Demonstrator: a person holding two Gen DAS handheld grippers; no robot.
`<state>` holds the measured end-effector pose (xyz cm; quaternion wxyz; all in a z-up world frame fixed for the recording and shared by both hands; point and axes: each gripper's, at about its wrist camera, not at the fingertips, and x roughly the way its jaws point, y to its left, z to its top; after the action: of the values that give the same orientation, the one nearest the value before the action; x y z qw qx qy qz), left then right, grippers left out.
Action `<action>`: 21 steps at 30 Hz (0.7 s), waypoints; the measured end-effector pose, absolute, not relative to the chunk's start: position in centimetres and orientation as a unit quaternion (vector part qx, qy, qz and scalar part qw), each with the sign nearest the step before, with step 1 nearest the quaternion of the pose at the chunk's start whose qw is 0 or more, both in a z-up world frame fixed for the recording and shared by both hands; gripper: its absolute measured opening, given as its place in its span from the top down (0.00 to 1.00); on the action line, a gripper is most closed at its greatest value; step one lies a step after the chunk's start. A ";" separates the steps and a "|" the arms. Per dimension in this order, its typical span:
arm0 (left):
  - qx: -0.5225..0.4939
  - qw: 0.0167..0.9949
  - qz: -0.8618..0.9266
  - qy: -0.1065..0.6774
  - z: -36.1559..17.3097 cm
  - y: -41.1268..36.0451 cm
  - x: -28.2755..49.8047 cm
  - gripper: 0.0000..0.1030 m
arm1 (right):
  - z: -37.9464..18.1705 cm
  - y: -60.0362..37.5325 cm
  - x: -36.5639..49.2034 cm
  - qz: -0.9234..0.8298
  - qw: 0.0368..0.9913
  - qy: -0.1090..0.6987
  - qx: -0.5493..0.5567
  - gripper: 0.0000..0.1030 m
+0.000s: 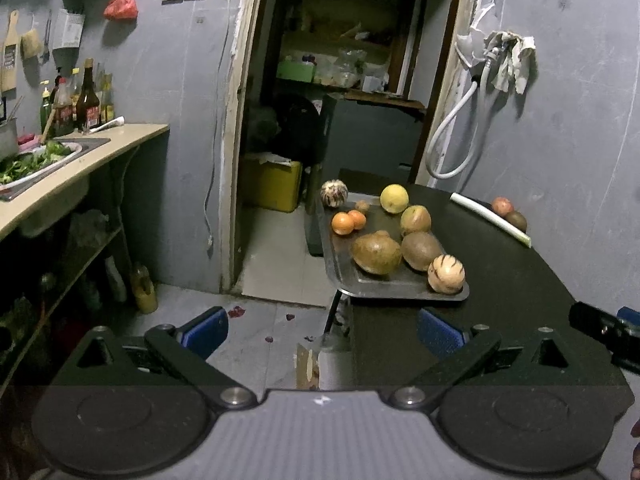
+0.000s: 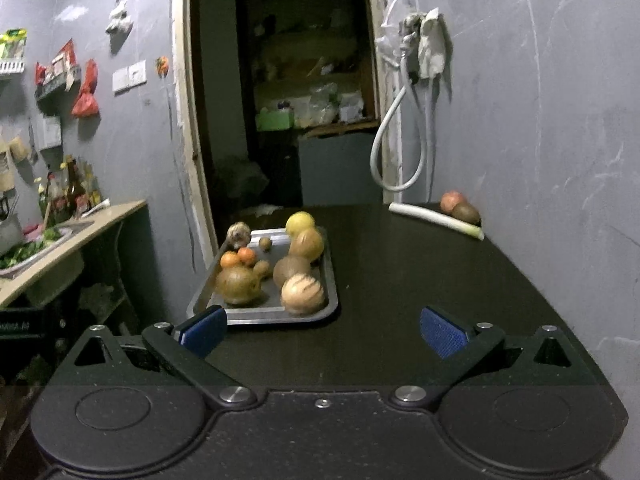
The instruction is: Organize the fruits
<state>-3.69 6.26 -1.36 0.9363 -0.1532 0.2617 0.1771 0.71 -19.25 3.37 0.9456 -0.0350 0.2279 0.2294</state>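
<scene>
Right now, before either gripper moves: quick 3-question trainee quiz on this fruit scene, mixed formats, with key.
1. True or false: the left gripper and the right gripper are both open and hold nothing.
2. Multiple choice: where is the metal tray on the dark table?
A. At the table's left edge, by the doorway side
B. Against the right wall
C. On the floor
3. Fill in: two fruits lie off the tray in the far right corner against the wall, a reddish one and a brown one, just behind a long white ____.

Key: 1 true; 2 A; 3 stalk (looks like a leek).
</scene>
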 end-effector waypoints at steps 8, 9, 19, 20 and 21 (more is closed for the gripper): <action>-0.145 0.932 0.174 0.282 -2.4 5.8 -4.0 0.01 | 2.1 -19.8 0.8 0.234 0.939 0.250 -0.041 0.01; -0.144 0.932 0.174 0.284 -2.5 5.7 -4.1 0.01 | 2.0 -19.9 0.8 0.234 0.938 0.253 -0.042 0.01; -0.149 0.926 0.177 0.300 -3.4 5.6 -4.1 0.01 | 1.3 -20.4 0.9 0.232 0.935 0.263 -0.043 0.01; -0.149 0.925 0.177 0.300 -3.4 5.6 -4.1 0.01 | 1.3 -20.4 1.0 0.232 0.935 0.263 -0.043 0.01; -0.149 0.925 0.177 0.300 -3.4 5.6 -4.1 0.01 | 1.2 -20.4 1.0 0.232 0.935 0.264 -0.044 0.00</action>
<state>-4.08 5.55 -3.37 0.9253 -0.1493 0.3001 0.1774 0.98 -20.38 1.24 0.9353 -0.0437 0.2636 0.2319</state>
